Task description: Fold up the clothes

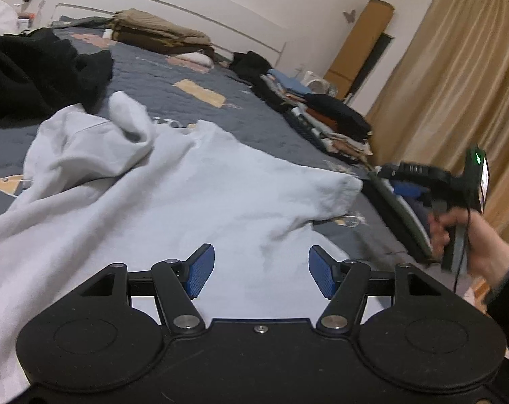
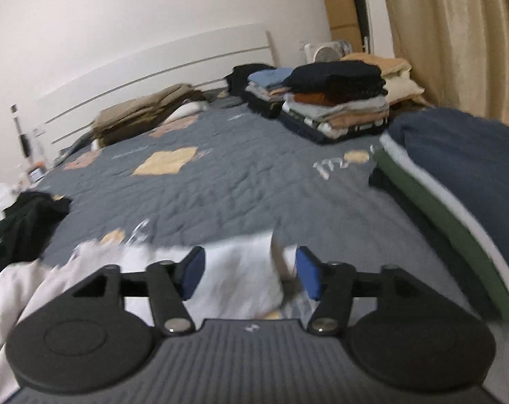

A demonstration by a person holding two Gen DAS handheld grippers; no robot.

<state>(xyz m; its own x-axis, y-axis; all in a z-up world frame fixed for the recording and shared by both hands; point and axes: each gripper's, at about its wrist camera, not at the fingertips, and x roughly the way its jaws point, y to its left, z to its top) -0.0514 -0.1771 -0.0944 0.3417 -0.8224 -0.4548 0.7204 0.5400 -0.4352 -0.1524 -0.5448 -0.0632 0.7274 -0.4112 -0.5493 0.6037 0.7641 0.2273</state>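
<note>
Nearest in the left wrist view, the left gripper hung over the white garment with its jaws wide and nothing between them. The garment lay spread but rumpled on the bed, a bunched part raised at its far side and one corner reaching toward the right gripper, which a hand held off to the side. In the right wrist view that gripper also had its jaws wide and empty, poised just over the garment's edge; the picture was blurred there. Farther off lay a dark heap, unfolded, and at the far side folded stacks, one nearer.

By my judgement the garment was being laid out or folded; which fold was not settled. The next move would likely call for each gripper to pinch an edge or corner cleanly, taking a single layer, and to keep the cloth taut.
</note>
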